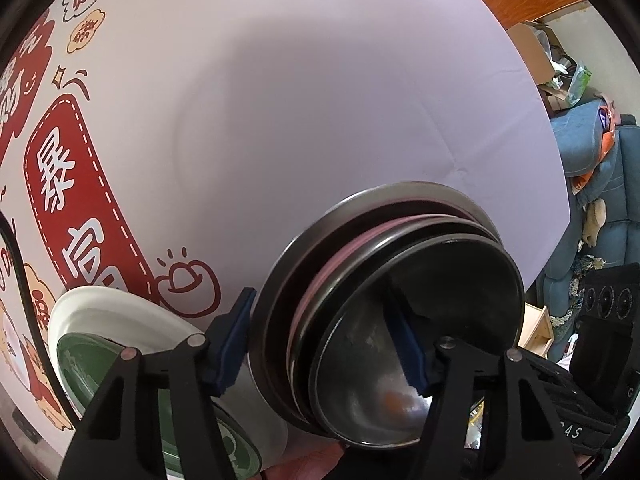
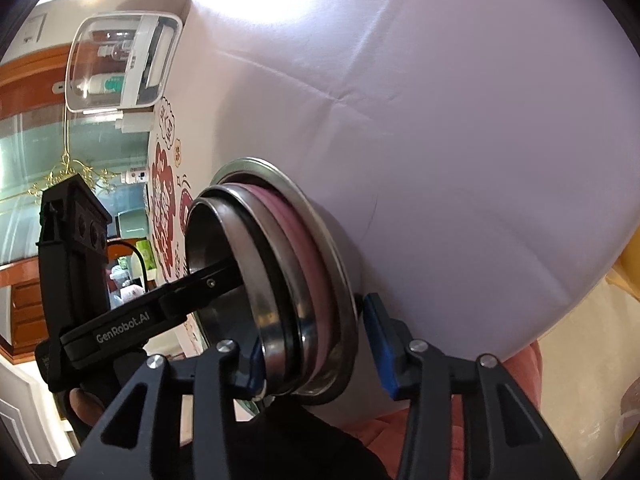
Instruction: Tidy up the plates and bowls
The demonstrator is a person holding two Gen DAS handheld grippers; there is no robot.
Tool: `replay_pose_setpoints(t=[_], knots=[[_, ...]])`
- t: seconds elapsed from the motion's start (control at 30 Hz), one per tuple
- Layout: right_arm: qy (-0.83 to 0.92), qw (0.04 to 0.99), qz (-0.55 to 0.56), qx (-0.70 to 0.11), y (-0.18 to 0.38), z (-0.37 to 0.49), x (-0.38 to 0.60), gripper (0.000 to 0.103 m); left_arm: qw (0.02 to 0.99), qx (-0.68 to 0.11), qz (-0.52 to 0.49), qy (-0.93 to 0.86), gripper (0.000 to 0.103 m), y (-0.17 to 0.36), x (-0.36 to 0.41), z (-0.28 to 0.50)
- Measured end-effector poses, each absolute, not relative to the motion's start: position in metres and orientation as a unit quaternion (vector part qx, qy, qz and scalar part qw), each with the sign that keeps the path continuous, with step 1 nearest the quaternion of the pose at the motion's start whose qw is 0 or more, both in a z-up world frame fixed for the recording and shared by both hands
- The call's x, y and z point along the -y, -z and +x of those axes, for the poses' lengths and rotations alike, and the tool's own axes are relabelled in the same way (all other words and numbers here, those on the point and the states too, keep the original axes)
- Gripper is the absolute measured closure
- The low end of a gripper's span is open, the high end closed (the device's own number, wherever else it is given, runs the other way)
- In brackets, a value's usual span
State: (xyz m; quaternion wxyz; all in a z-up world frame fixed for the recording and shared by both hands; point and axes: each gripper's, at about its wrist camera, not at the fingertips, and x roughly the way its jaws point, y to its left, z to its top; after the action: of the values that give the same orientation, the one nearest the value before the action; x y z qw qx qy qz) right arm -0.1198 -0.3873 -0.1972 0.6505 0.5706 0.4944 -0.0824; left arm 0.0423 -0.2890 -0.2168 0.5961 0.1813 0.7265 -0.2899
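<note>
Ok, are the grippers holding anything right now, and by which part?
Nothing is gripped yet. The left gripper and right gripper each straddle the rim of the bowl stack, with pads not pressing.

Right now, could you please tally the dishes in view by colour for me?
Steel dishes: 3
Pink dish: 1
White plate: 1
Green dish: 1
Total: 6
</note>
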Motion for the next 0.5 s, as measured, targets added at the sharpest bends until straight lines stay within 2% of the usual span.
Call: replay_pose_setpoints(t=[0.5], knots=[[0.083,0.667,0.527,-0.521,0.184,-0.116,0.390,0.063,0.609,-0.720,0.180,0.279,0.043,0.205,0.288,0.029]])
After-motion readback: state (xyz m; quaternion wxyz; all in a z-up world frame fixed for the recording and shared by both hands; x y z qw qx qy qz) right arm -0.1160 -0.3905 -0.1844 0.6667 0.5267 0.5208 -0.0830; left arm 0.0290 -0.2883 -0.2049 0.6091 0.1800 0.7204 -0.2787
